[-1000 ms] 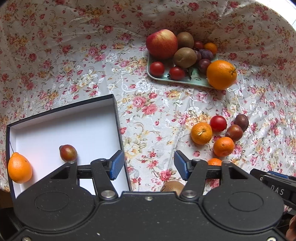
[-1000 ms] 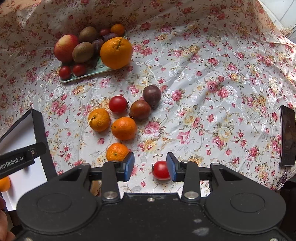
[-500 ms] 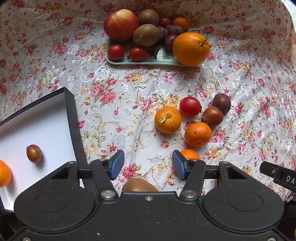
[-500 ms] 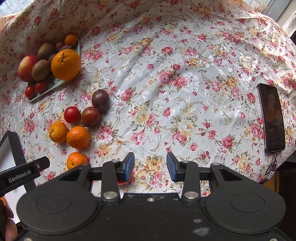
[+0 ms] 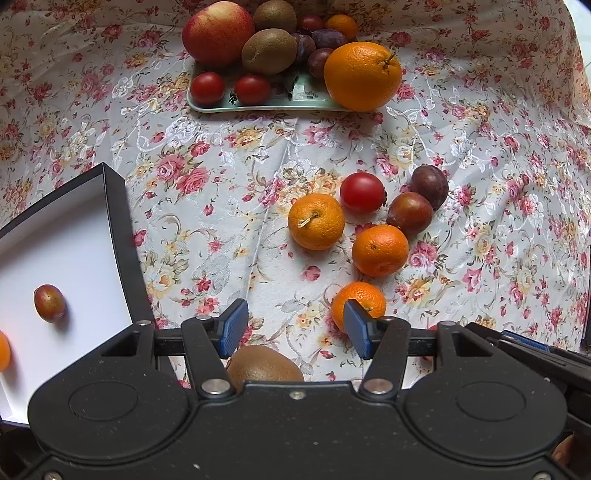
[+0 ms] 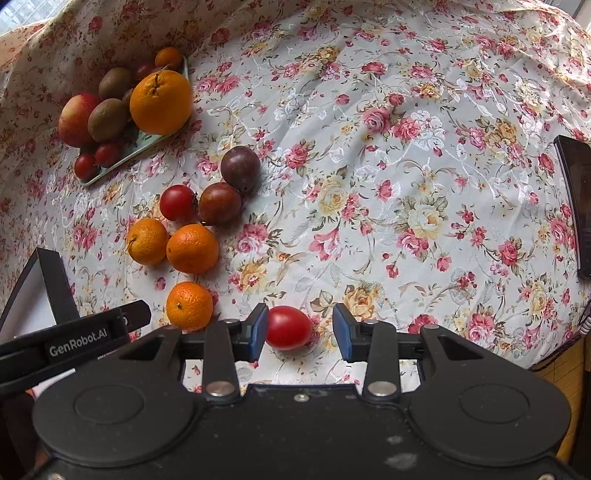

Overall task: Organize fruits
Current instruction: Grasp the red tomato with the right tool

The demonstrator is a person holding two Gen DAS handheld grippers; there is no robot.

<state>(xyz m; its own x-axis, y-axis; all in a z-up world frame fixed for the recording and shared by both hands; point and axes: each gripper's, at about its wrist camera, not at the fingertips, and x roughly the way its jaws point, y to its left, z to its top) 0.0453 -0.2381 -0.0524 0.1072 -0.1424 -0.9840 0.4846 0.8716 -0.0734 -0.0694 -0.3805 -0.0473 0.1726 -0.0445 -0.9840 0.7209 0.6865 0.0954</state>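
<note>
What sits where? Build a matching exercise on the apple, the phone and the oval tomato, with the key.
Things:
1. apple
2. phone
3. oval tomato

Places:
A. between the fingers of the open right gripper
B. on the tray
C. at the right edge of the cloth, in the right wrist view

Pairs: 1-B, 2-C, 3-A.

Bright daylight, soft shadows, fisheye-warped edges

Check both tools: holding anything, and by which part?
Nothing held. Right tool is open around a red tomato lying on the cloth, unclamped. Left tool is open and empty above a kiwi.
</note>
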